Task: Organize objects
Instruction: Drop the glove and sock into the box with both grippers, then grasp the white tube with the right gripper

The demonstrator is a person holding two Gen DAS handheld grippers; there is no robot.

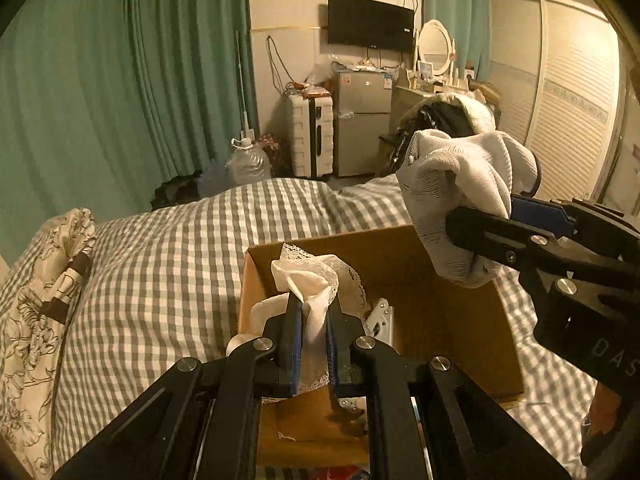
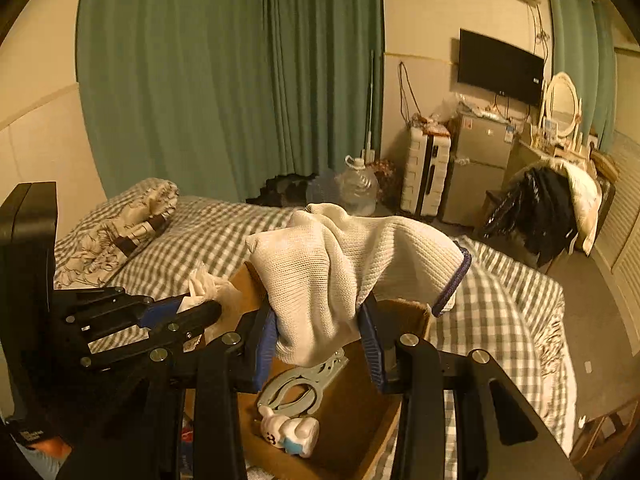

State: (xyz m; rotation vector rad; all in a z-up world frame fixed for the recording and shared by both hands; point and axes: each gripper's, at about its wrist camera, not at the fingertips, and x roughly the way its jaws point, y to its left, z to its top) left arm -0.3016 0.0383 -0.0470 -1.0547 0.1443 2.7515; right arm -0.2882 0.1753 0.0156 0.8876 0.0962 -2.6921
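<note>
An open cardboard box sits on the checked bed; it also shows in the right wrist view. My left gripper is shut on a white lace-trimmed cloth and holds it over the box's left side; the same gripper and cloth show in the right wrist view. My right gripper is shut on a white knitted glove above the box; it shows in the left wrist view with the glove. Inside the box lie a grey metal bracket and a small white toy.
The bed has a grey checked cover and a floral pillow at the left. Green curtains, a water jug, a suitcase, a small fridge and a chair piled with clothes stand beyond it.
</note>
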